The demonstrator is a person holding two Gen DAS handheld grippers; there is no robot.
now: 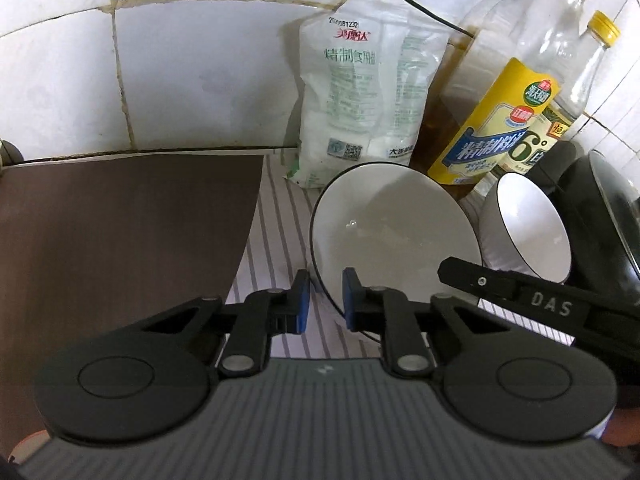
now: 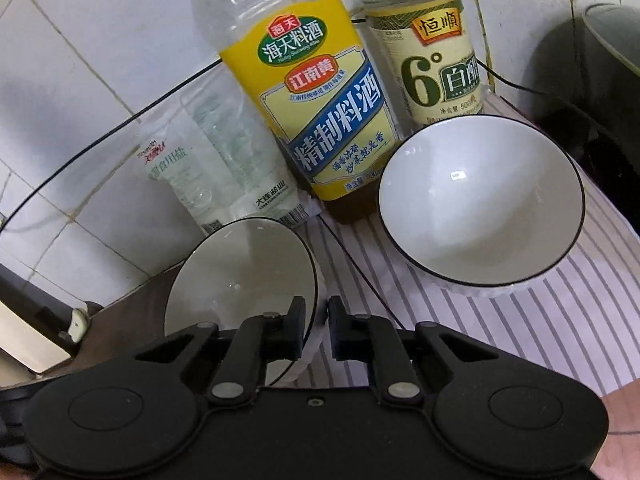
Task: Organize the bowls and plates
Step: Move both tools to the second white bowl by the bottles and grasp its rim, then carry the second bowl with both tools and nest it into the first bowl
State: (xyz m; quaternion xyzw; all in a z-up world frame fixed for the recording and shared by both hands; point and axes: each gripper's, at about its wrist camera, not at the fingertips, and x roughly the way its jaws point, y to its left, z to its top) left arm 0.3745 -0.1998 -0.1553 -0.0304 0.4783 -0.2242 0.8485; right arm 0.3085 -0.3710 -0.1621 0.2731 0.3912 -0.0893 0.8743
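White bowl [image 1: 394,232], thin black rim line; ribbed white outer wall. Second bowl [image 2: 480,196], same white with black rim. Cloth [image 2: 540,320] beneath them: pale lilac-white, grey-brown stripes. Board [image 1: 120,232] toward the counter's left edge: plain dark brown. Salt bag [image 1: 360,96]: translucent white, green lettering, red logo. Cooking wine bottle [image 2: 316,112]: clear, yellow label with blue band, green and red badges. Vinegar bottle [image 2: 436,64]: cream label, dark green numeral, yellow cap. Wall tiles [image 1: 200,72]: white, brownish grout. Left gripper [image 1: 325,300]: black, blue pads. Right gripper [image 2: 316,328]: all black.
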